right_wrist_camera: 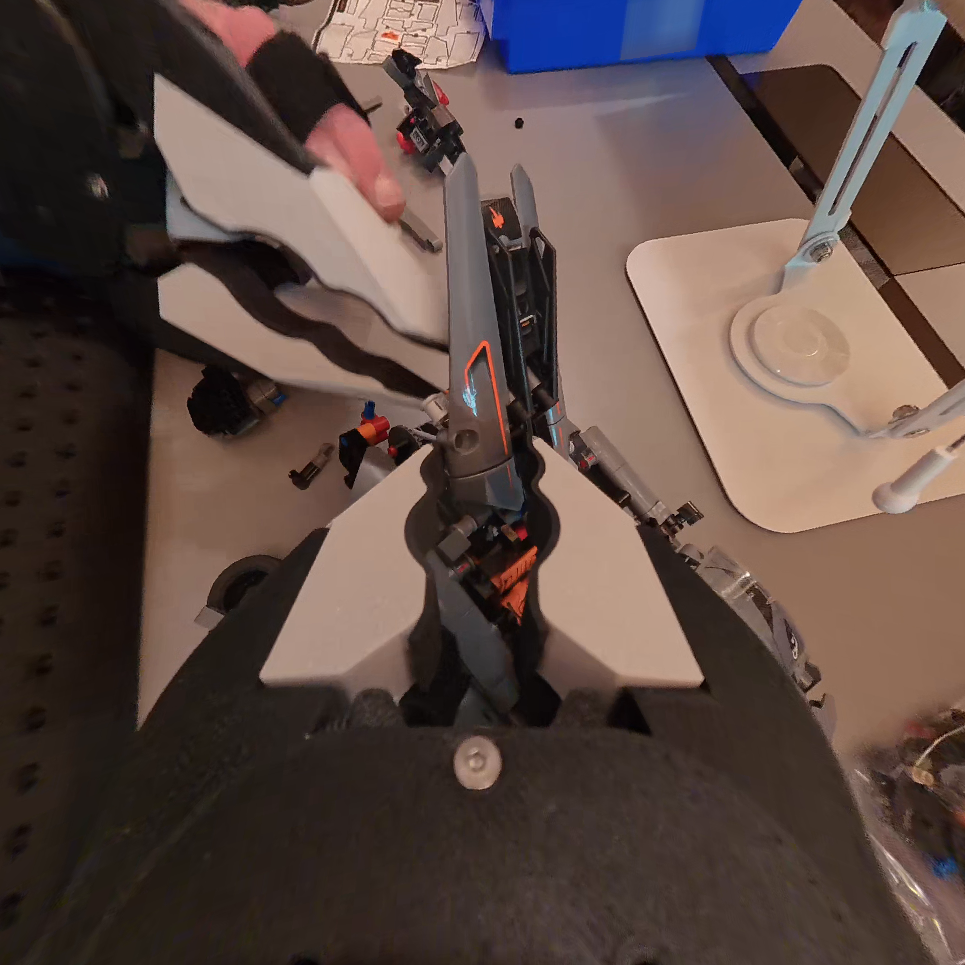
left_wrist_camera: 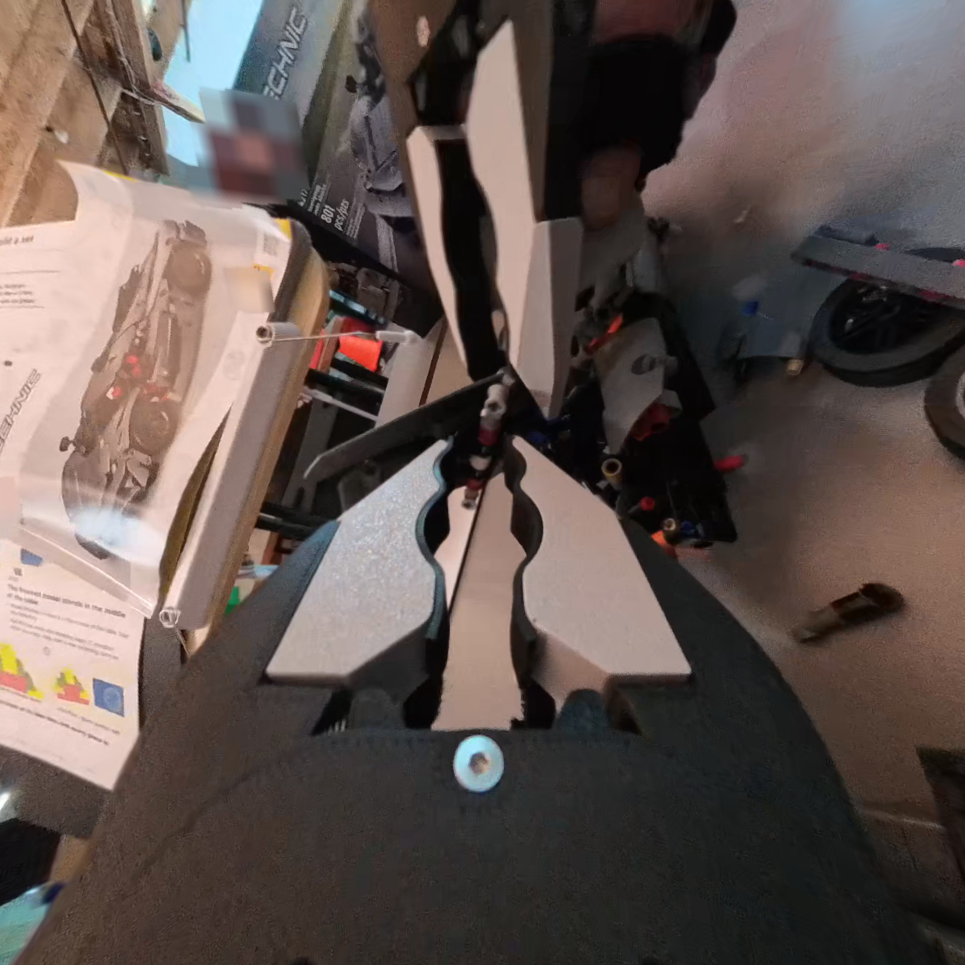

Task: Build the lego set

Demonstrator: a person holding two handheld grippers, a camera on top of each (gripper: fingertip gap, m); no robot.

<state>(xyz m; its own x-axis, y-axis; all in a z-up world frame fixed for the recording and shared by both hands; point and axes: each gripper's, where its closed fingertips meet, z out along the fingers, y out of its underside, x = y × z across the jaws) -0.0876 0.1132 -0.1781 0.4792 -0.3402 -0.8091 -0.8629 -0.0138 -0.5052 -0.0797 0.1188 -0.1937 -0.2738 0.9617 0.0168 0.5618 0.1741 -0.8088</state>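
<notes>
right gripper clamped on dark grey lego car assembly with orange trim; left gripper pinches thin red-white axle stack. align axle with hole, push straight, brace assembly steady.

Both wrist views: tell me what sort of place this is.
Probably a hobby or workshop table indoors: loose lego parts on a grey tabletop, an instruction booklet propped up, a blue bin behind.
</notes>
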